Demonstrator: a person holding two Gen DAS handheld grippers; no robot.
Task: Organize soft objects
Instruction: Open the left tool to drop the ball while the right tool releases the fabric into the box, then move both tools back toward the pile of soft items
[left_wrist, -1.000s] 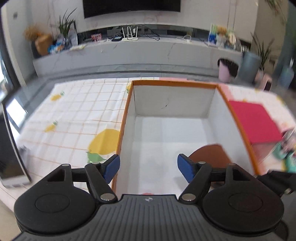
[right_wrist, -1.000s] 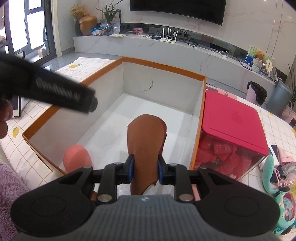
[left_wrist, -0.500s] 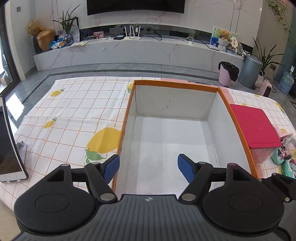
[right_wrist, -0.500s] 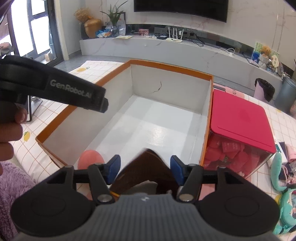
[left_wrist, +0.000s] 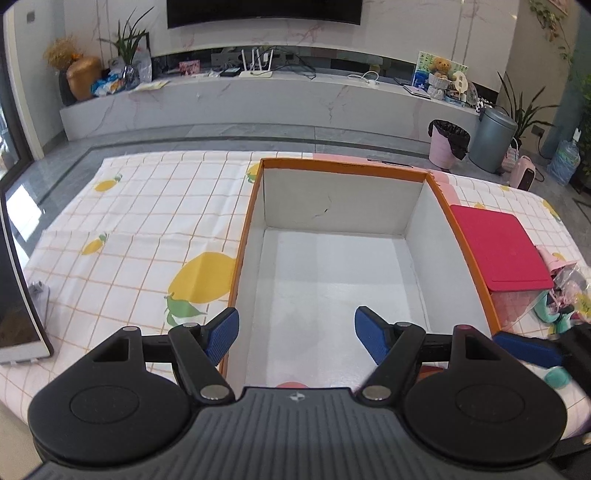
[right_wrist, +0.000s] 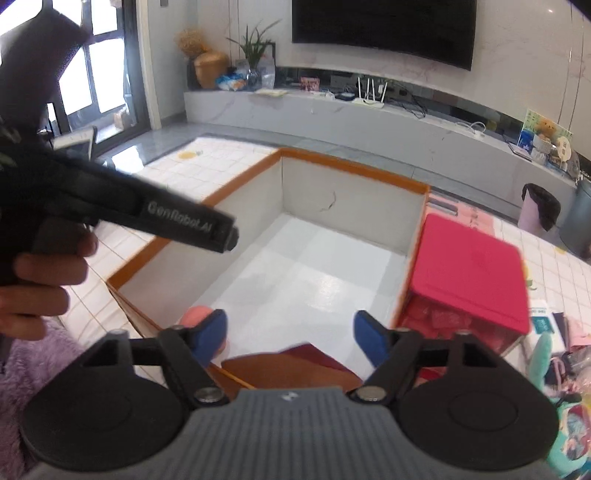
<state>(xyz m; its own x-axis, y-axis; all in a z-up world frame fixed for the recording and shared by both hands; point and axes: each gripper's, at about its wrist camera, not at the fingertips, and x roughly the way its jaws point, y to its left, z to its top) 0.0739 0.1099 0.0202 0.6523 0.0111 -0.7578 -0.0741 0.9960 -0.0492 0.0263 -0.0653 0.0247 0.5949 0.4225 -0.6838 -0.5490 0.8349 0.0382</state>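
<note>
An orange-rimmed white box (left_wrist: 436, 184) (right_wrist: 354, 170) stands open on the table. A flat brown soft piece (right_wrist: 291, 369) lies at the box's near end, just below my right gripper (right_wrist: 290, 330), which is open and empty. A pink soft ball (right_wrist: 195, 315) (left_wrist: 291, 384) lies in the near left corner of the box. My left gripper (left_wrist: 296, 334) is open and empty above the box's near end. It also shows in the right wrist view (right_wrist: 184, 225), held by a hand.
A clear bin with a red lid (right_wrist: 469, 273) (left_wrist: 498, 247) stands right of the box. Teal and pink soft toys (left_wrist: 565, 299) (right_wrist: 561, 369) lie at the far right. A purple fluffy item (right_wrist: 26, 365) is at the left. A phone (left_wrist: 14, 295) stands on the lemon-print cloth (left_wrist: 140, 229).
My right gripper opened and let go of the brown piece, which dropped to the box's near end. The right gripper pulled back and up. The left gripper stayed open.
</note>
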